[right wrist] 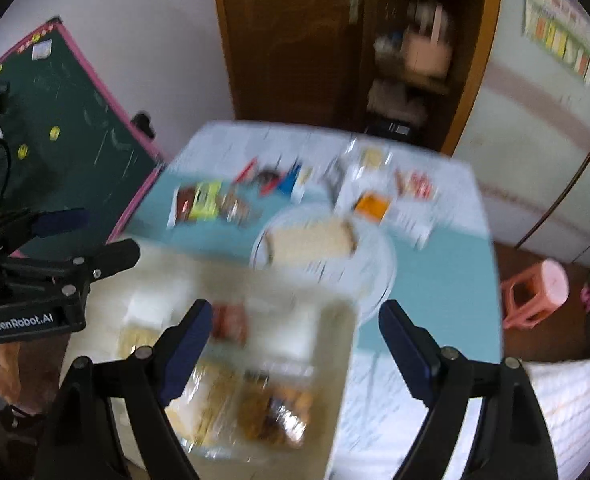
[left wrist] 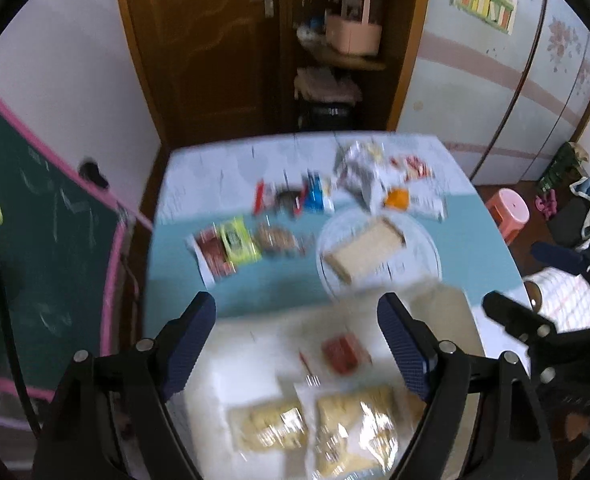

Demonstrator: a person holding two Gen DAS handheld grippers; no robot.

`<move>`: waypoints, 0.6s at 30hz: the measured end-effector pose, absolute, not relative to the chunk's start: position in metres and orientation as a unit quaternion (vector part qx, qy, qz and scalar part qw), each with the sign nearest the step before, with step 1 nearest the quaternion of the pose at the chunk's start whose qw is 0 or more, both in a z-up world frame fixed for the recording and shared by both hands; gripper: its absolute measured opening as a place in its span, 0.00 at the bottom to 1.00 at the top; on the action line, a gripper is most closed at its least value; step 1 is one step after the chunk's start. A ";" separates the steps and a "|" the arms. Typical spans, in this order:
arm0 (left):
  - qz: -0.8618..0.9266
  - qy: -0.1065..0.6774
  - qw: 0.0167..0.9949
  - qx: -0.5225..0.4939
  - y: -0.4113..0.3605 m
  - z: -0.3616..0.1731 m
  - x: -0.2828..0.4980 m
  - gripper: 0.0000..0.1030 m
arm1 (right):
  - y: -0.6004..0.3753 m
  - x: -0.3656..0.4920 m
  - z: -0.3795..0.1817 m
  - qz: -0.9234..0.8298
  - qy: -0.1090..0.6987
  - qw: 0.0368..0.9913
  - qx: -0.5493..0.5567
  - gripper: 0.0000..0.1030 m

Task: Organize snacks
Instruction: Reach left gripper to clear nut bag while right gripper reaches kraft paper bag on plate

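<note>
A: From the left wrist camera, what do you see?

B: The left gripper (left wrist: pixel 297 322) stands wide with nothing between its pads. It hangs over a pale tray (left wrist: pixel 255 344) at the near edge of the table (left wrist: pixel 279 304), and the tray holds clear bags of snacks (left wrist: pixel 351 428) and a small red packet (left wrist: pixel 341 354). Farther off sits a clear plate (left wrist: pixel 379 256) with a slice of bread (left wrist: pixel 365 250) on it, and loose snack packets (left wrist: pixel 235 248) lie scattered beyond. All of it is blurred.

A: And from the right wrist camera?

B: The right gripper (right wrist: pixel 291 324) is wide and empty too, above the same tray (right wrist: pixel 335 360). The other gripper (right wrist: pixel 91 240) shows at the left edge, well apart.

A: So how should the next pick go?

B: I'd judge both are between picks. Steady the hand first, choose one loose packet on the table, come down over it with the jaws across its narrow side, and close gently so the wrapper doesn't crush.
</note>
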State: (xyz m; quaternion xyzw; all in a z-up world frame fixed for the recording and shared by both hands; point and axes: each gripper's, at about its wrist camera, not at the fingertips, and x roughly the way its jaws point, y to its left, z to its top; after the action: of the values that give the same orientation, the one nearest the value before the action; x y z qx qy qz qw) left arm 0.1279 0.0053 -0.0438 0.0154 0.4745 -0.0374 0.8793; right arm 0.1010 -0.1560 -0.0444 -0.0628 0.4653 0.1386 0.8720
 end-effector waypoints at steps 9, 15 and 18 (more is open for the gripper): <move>-0.014 0.446 0.895 0.005 0.016 -0.015 0.209 0.86 | -0.165 0.179 -0.014 0.096 0.477 0.873 -0.032 0.83; -0.007 0.482 0.875 -0.038 0.021 -0.054 0.262 0.86 | -0.174 0.235 -0.060 0.069 0.548 0.833 0.030 0.83; -0.003 0.521 0.850 -0.083 0.028 -0.095 0.289 0.86 | -0.183 0.258 -0.103 0.055 0.597 0.795 0.093 0.83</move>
State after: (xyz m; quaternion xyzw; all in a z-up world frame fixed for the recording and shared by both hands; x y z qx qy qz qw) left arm 0.2888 0.0279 -0.0945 -0.0828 0.5207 -0.0030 0.8497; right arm 0.2582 -0.1827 -0.1030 0.0927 0.5972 0.0549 0.7948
